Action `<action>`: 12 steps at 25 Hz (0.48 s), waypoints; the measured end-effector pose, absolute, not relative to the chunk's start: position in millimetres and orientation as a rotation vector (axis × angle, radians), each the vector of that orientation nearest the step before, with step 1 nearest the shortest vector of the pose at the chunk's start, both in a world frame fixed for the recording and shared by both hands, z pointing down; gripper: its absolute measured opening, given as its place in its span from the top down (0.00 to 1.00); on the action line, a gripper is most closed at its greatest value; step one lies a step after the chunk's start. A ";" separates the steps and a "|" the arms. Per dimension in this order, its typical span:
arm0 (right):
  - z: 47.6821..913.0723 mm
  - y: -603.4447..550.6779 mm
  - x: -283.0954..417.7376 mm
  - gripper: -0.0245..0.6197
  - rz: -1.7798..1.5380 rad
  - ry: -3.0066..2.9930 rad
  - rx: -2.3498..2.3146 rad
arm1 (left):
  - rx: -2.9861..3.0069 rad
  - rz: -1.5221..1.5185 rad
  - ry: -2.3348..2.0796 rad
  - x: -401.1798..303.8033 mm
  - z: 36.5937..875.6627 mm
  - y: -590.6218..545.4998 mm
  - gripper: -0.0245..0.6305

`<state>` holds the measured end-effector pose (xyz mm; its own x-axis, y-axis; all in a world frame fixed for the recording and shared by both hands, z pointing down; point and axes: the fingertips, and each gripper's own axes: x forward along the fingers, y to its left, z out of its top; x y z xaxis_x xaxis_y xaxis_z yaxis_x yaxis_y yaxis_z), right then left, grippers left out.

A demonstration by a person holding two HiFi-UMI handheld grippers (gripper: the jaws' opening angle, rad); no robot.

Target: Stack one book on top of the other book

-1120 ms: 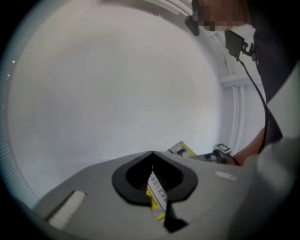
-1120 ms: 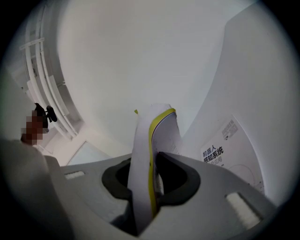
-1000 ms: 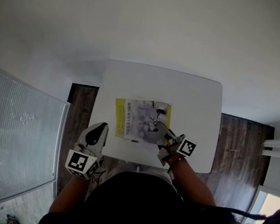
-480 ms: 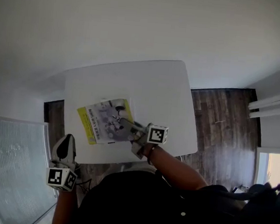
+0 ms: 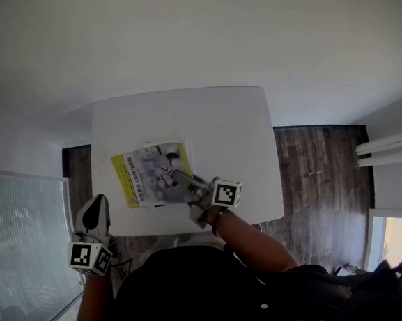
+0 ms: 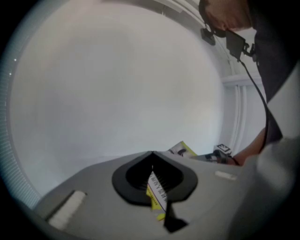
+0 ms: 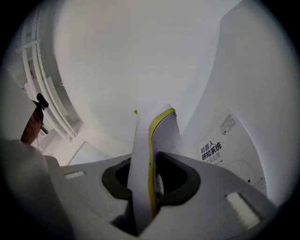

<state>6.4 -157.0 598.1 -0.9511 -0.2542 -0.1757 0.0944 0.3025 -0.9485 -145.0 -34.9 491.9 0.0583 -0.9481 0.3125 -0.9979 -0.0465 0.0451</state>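
A book (image 5: 147,176) with a yellow spine and a grey photo cover lies on the white table (image 5: 218,123), near its front edge. My right gripper (image 5: 180,177) is shut on the book's near right edge. In the right gripper view the white and yellow edge of the book (image 7: 151,140) stands upright between the jaws of the right gripper (image 7: 152,164), with a white printed cover (image 7: 220,150) beside it. My left gripper (image 5: 97,202) hangs off the table's front left corner, jaws together. A thin yellow-white printed strip (image 6: 157,192) shows in its slot; I cannot tell what it is.
Dark wood floor (image 5: 319,167) lies to the right of the table. A ribbed glass panel (image 5: 12,244) stands at the left and white rails (image 5: 394,149) at the far right. My body fills the bottom of the head view.
The head view has swung, so the table and book now sit further left and tilted. The right gripper keeps its hold on the book. The left gripper stays off the table.
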 end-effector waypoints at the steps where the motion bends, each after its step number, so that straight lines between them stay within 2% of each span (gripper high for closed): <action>1: 599.4 -156.5 6.2 0.81 -1.702 2.281 -0.147 | 2.086 0.289 -1.979 -144.9 492.0 -34.7 0.96; 12: 605.1 -157.1 8.6 0.81 -1.724 2.275 -0.150 | 2.079 0.300 -1.979 -142.4 498.8 -36.3 0.96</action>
